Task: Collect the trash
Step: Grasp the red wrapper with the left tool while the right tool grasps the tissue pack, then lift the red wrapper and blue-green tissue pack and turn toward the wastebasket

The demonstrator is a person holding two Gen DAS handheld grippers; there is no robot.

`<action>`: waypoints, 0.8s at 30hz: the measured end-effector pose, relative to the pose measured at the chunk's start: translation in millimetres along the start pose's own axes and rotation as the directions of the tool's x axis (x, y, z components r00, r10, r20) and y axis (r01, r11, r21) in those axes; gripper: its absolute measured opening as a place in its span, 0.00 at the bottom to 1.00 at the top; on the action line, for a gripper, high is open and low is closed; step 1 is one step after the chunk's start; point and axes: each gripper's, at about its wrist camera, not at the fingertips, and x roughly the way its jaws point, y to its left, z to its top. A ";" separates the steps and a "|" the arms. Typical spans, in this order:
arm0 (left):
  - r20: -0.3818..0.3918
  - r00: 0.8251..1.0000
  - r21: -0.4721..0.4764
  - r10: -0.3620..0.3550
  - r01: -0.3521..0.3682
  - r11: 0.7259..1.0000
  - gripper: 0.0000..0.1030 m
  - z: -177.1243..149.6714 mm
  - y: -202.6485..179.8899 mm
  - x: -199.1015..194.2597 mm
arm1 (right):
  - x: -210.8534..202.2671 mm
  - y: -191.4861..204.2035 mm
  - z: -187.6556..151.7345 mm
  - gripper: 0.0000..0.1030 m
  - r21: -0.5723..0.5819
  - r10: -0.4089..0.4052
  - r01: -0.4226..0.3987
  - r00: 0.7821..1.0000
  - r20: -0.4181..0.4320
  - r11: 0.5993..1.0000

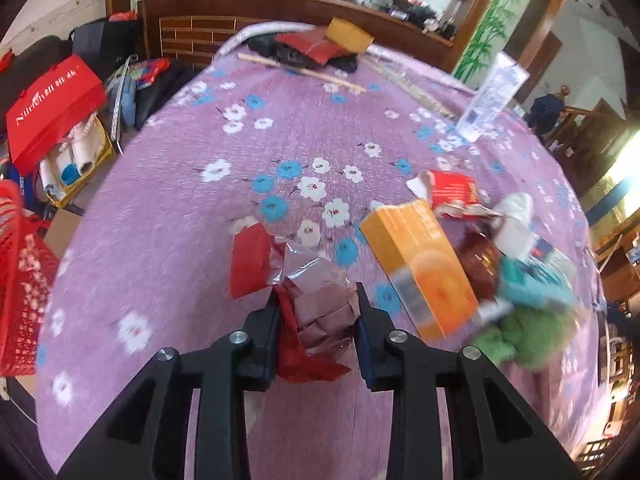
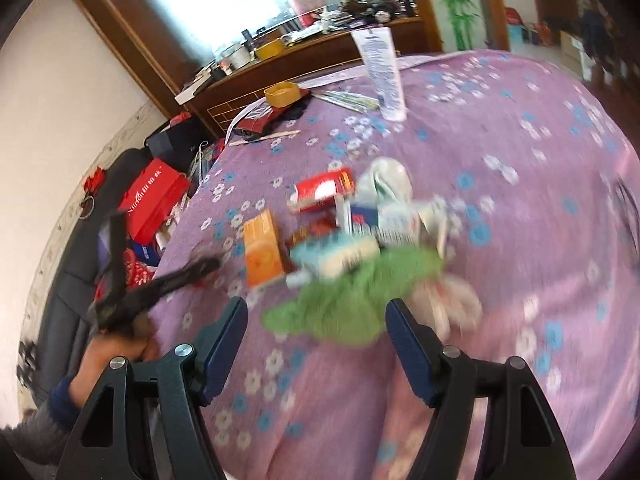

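Red crumpled wrapper [image 1: 316, 320] sits pinched between the left claw's [image 1: 318, 300] pads.

Left gripper [image 1: 316, 312] pinched nearly closed, right gripper [image 2: 316, 316] wide apart, both angled downward.

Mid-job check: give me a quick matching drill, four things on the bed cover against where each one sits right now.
1 crumpled wrapper
2 orange box
3 green cloth
4 clear bottle

a far side, standing upright
b between the left claw's pads
c lying flat, beside the pile
d just ahead of the open right claw

Pairs: 1-b, 2-c, 3-d, 4-a
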 end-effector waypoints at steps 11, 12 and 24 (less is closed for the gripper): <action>0.034 0.999 -0.012 0.017 -0.016 1.000 0.29 -50.6 6.6 -52.9 | 85.4 2.6 27.3 0.61 -0.148 -0.027 -0.004 0.977 -0.211 0.989; 0.032 0.999 -0.017 0.019 -0.019 1.000 0.29 -54.8 7.2 -54.8 | 86.4 11.0 20.6 0.54 -0.182 -0.048 0.007 0.974 -0.220 0.983; 0.042 0.998 -0.006 0.044 -0.044 0.999 0.29 -65.5 1.6 -64.0 | 95.6 34.9 10.5 0.43 -0.306 -0.156 0.084 0.963 -0.218 0.948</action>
